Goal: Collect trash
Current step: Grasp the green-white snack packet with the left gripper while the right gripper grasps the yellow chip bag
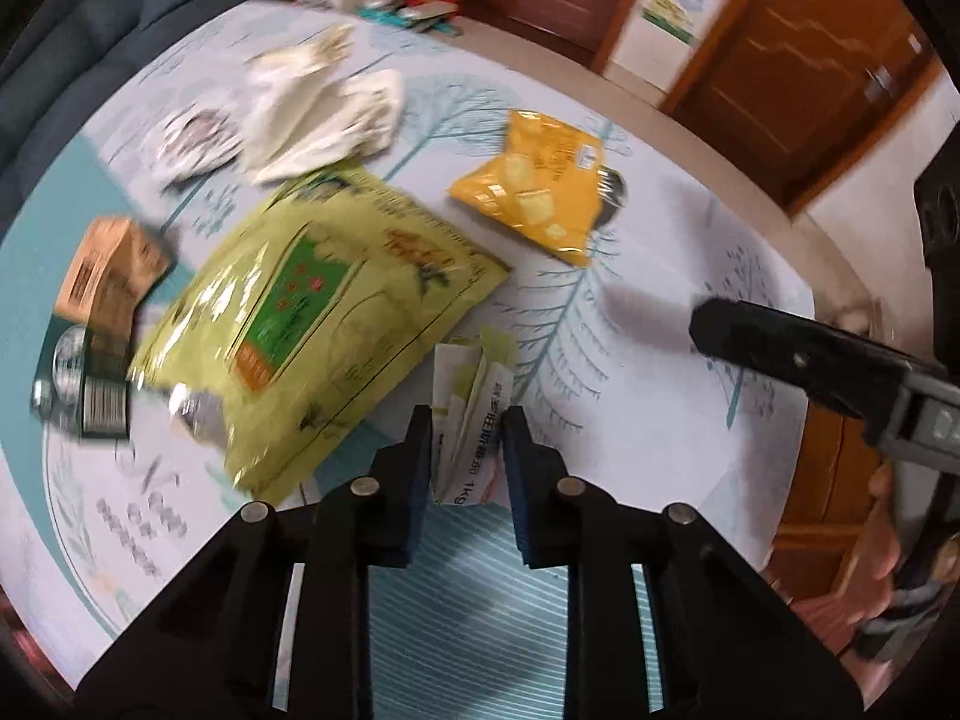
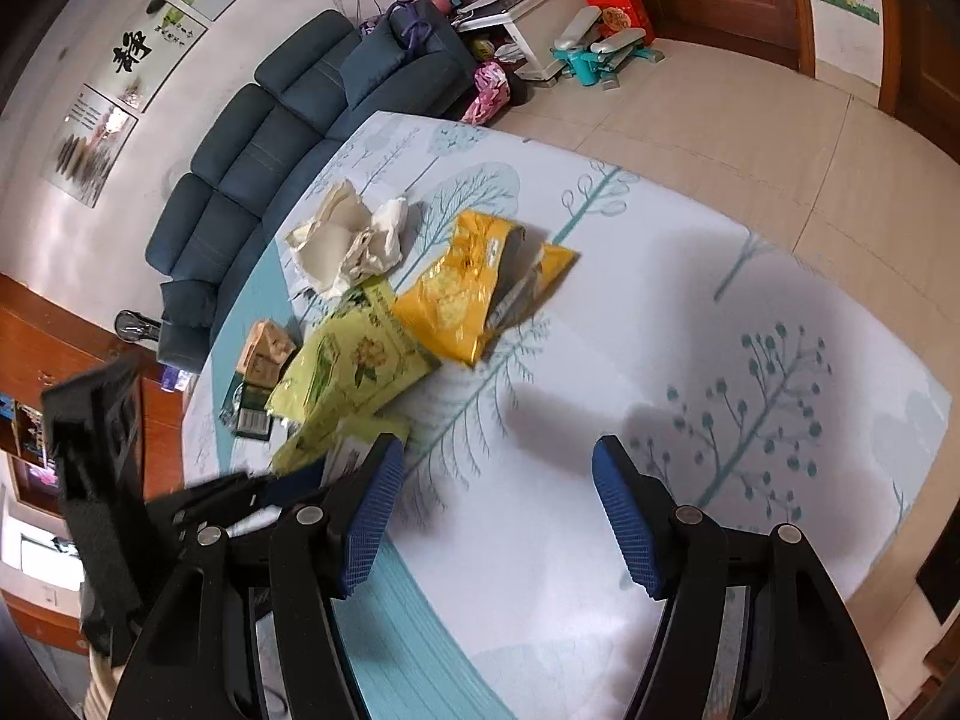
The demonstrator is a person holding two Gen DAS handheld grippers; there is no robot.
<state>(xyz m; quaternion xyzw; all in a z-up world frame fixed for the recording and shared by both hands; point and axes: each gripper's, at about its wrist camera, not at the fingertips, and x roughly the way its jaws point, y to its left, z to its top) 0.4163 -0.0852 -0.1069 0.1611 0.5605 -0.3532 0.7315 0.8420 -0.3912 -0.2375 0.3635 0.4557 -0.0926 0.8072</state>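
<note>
White folded paper packet (image 1: 471,420): on table (image 1: 660,276), pinched between left gripper (image 1: 468,429) pads, beside large green bag (image 1: 324,324). Right gripper (image 2: 492,480): jaws apart, empty, above bare tablecloth. Yellow snack bag (image 1: 540,186): nearby.

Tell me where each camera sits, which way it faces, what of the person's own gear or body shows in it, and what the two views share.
Left wrist: on the left gripper, looking steeply down its fingers at the table; the pads pinch a folded white wrapper. The right gripper and a hand show at right.
Right wrist: on the right gripper, open and empty, looking down and across the table toward a blue sofa; the left gripper's body shows at left.
Shared: the green bag, yellow bag, crumpled paper.
</note>
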